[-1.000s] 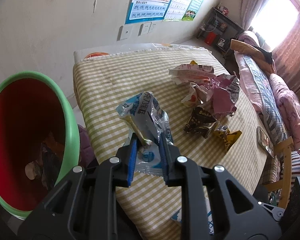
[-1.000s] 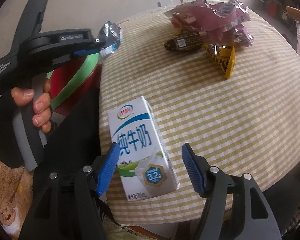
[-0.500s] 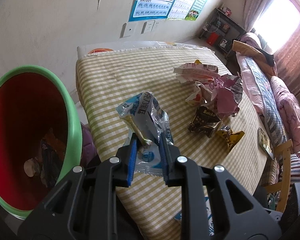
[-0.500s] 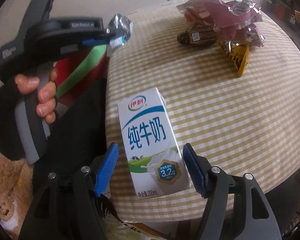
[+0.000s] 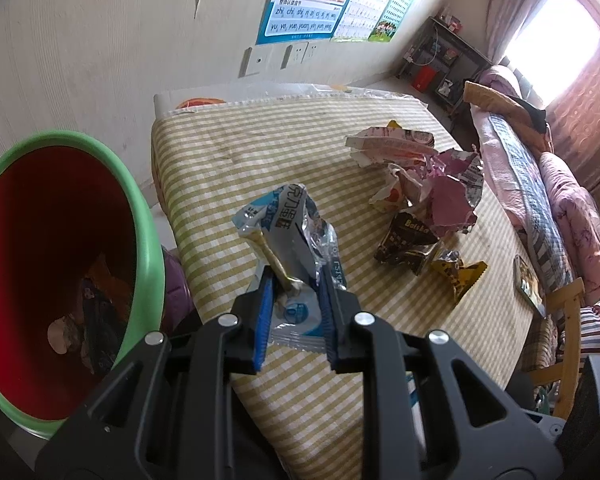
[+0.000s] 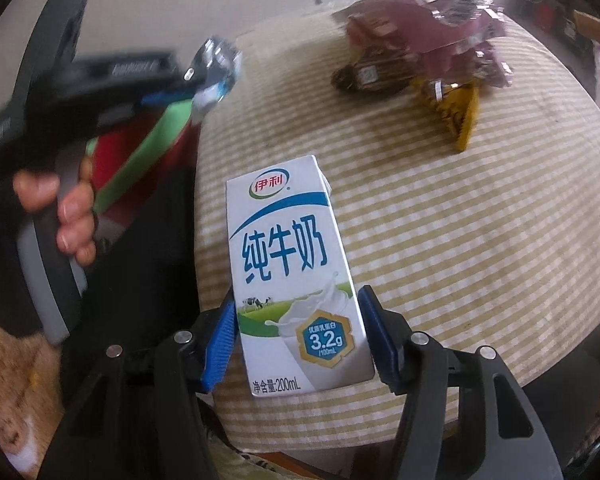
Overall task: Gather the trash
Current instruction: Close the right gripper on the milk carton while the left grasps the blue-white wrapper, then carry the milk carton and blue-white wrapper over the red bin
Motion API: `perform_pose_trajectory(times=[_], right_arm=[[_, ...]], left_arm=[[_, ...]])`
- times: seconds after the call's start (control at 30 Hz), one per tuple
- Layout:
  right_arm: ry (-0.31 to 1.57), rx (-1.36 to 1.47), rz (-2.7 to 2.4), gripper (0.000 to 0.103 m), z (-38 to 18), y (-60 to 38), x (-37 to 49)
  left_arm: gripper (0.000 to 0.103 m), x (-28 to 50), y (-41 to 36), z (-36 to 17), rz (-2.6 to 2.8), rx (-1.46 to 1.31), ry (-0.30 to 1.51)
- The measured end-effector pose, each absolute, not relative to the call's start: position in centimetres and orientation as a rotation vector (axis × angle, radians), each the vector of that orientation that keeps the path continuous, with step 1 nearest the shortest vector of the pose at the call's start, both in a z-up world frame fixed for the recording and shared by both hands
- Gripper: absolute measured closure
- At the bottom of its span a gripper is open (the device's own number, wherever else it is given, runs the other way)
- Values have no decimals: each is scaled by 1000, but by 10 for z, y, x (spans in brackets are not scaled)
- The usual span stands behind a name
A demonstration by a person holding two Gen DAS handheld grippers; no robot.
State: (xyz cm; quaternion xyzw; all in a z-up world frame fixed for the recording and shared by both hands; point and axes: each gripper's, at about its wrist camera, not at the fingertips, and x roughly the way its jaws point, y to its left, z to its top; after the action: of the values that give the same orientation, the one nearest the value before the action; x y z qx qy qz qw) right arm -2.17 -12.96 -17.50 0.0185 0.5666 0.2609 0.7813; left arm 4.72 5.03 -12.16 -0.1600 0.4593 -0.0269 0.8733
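Observation:
My left gripper (image 5: 294, 284) is shut on a crumpled blue and silver wrapper (image 5: 290, 232) with a wooden stick in it, held above the table edge beside the red bin with a green rim (image 5: 148, 236). The bin holds some trash. My right gripper (image 6: 298, 320) has closed on the sides of a white milk carton (image 6: 288, 264) lying on the checked tablecloth (image 6: 460, 240). The left gripper with its wrapper (image 6: 216, 68) also shows, blurred, in the right wrist view.
A heap of pink, white, dark brown and yellow wrappers (image 5: 424, 200) lies on the table's far side. A phone (image 5: 526, 284) lies near the right edge. A wooden chair (image 5: 564, 320) and a sofa (image 5: 540, 184) stand at the right.
My right gripper's jaws have closed in from wide open onto the milk carton. My left gripper has shifted a little with the wrapper still held.

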Motion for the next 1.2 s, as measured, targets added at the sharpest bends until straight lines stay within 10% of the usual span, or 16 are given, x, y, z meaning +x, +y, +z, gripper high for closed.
perform_pose_trajectory(times=[1.2], right_arm=[[1136,163,661,46,-134,-56,44]], left_arm=[[82,2,119,-95,15,-431,877]])
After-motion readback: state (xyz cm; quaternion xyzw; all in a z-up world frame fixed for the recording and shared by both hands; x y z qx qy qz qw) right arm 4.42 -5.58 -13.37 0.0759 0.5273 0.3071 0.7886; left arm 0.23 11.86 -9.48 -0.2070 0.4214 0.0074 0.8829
